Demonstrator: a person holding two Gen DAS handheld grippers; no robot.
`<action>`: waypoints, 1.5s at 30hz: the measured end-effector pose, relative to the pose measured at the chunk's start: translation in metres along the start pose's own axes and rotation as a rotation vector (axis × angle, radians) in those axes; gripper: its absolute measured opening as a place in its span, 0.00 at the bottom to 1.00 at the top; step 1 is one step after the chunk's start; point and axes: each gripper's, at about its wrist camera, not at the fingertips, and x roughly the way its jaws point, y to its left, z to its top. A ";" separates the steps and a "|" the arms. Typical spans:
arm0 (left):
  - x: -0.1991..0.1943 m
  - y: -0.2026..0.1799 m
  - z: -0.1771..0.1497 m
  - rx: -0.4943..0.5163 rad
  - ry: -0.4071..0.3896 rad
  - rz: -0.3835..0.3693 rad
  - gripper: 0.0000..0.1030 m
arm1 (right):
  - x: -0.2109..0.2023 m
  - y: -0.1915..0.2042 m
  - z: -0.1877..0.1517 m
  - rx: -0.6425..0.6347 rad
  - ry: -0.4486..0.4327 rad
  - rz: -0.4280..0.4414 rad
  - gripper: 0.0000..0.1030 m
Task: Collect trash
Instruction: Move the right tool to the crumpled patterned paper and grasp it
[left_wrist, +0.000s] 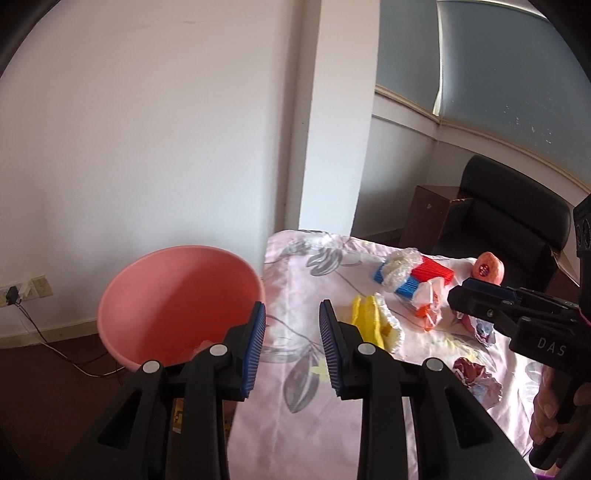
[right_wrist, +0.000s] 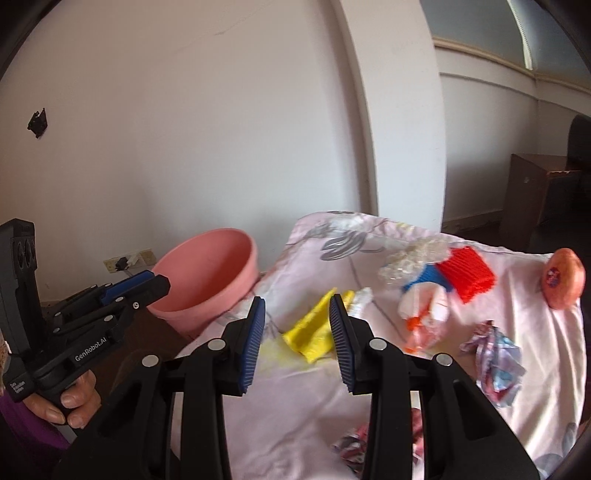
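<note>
Trash is spread over the counter, which is covered by a pink flowered cloth: a yellow foam net lies nearest, a red foam net and a blue one with a clear wrapper are seen behind it, crumpled paper lies to the right, and an orange fruit rests near the far edge. A pink bucket is placed just beside the left edge of the counter, lower than the cloth.

For this step, one light piece should be chosen, probably the yellow net, and it should be pinched at its middle so that it does not slip out.

The right claw is held above the cloth with its jaws partly apart, and nothing is held between them. The left claw is also partly open and empty, near the bucket rim.
</note>
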 end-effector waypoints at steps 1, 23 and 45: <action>0.001 -0.001 0.000 0.004 0.001 -0.006 0.28 | -0.006 -0.004 -0.002 0.001 -0.005 -0.017 0.36; 0.022 -0.044 -0.017 0.074 0.080 -0.109 0.32 | -0.040 -0.078 -0.069 0.185 0.165 -0.068 0.36; 0.038 -0.057 -0.022 0.090 0.113 -0.129 0.32 | -0.017 -0.073 -0.092 0.193 0.268 0.021 0.32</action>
